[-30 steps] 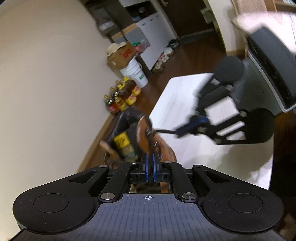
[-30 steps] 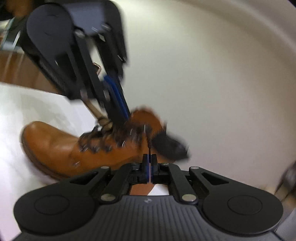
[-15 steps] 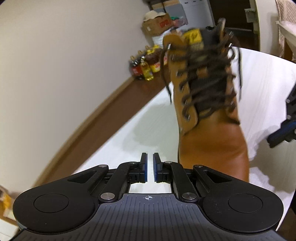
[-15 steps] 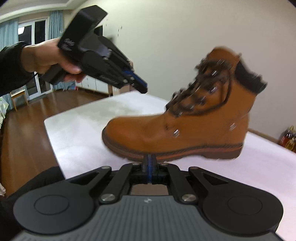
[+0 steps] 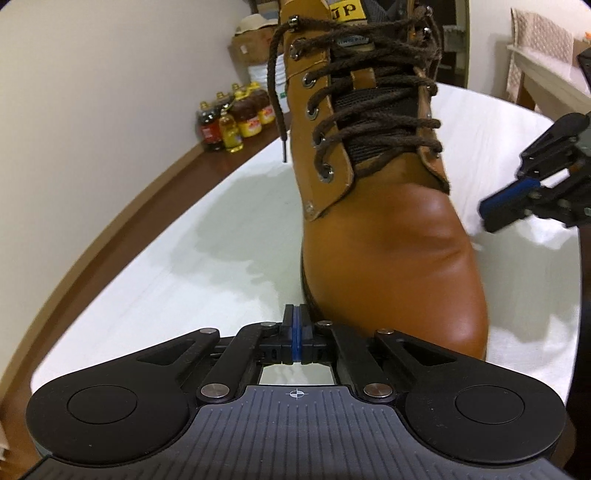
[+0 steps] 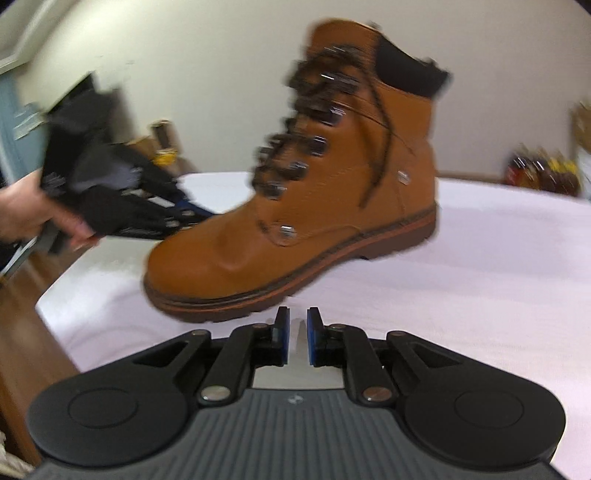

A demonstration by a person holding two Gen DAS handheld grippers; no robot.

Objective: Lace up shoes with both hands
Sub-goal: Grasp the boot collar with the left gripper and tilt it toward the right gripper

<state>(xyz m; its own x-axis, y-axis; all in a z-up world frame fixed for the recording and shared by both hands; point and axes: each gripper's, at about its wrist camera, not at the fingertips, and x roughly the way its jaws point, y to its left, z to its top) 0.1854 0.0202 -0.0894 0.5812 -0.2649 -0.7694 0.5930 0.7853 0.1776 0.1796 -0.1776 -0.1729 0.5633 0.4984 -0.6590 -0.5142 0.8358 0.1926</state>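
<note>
The left tool (image 5: 294, 325) had just pressed its pads together, with nothing between them. Just ahead of it and a little to its right stood the boot (image 5: 384, 229), toe toward the tool, upright on the white surface (image 5: 155, 295). The right tool (image 6: 297, 336) had just been spreading; its pads stood apart around bare air, low beside the boot's sole, pointing at its side. In the left view the right tool showed off to the right of the boot, clear of it.

The boot was tan leather with a thick lugged sole, probably stiff and fairly heavy, so it should stay put under a light tug. The brown lace (image 5: 373, 122) was a soft round cord, already crossed through the eyelets up to the hooks. 1 loose end (image 5: 275, 96) hung down the boot's left side, its hard tip clear of the surface; that free end, near the tip, looked the best place to pinch. Another strand trailed down the side seen by the right tool.

A yellow tongue label (image 5: 347, 9) read partly "JP"; the rest was cut off. Writing on the bottles (image 5: 236, 118) beyond was illegible.
</note>
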